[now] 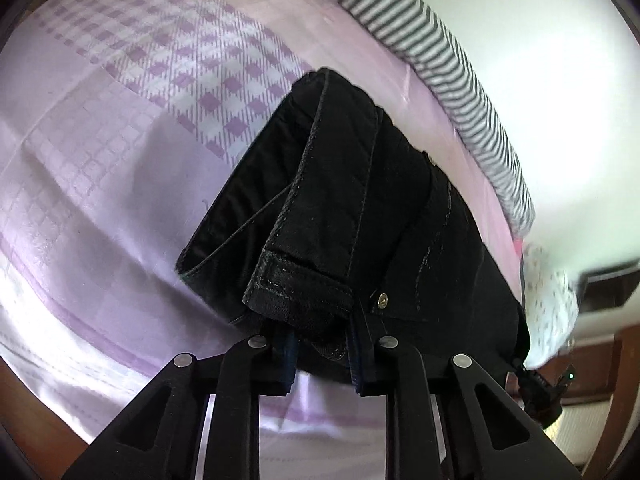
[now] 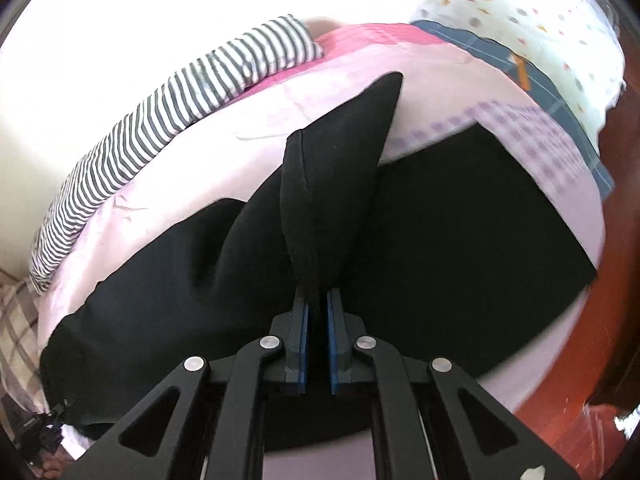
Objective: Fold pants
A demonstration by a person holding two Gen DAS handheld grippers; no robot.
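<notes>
The black pants (image 1: 352,200) lie on a bed with a pale pink and lilac checked sheet (image 1: 120,160). In the left wrist view my left gripper (image 1: 320,344) is shut on the waistband end, near a metal rivet (image 1: 383,300), and lifts it so the cloth stands up in front of the camera. In the right wrist view my right gripper (image 2: 317,320) is shut on a raised fold of the pants (image 2: 332,184); the rest of the pants (image 2: 440,248) spreads flat on the sheet (image 2: 248,152) to both sides.
A grey-and-white striped garment (image 1: 432,56) lies along the far side of the bed, also in the right wrist view (image 2: 160,120). A white dotted pillow (image 2: 520,20) and a blue cloth (image 2: 532,80) sit at the bed's right. Wooden floor (image 2: 592,380) lies beyond the edge.
</notes>
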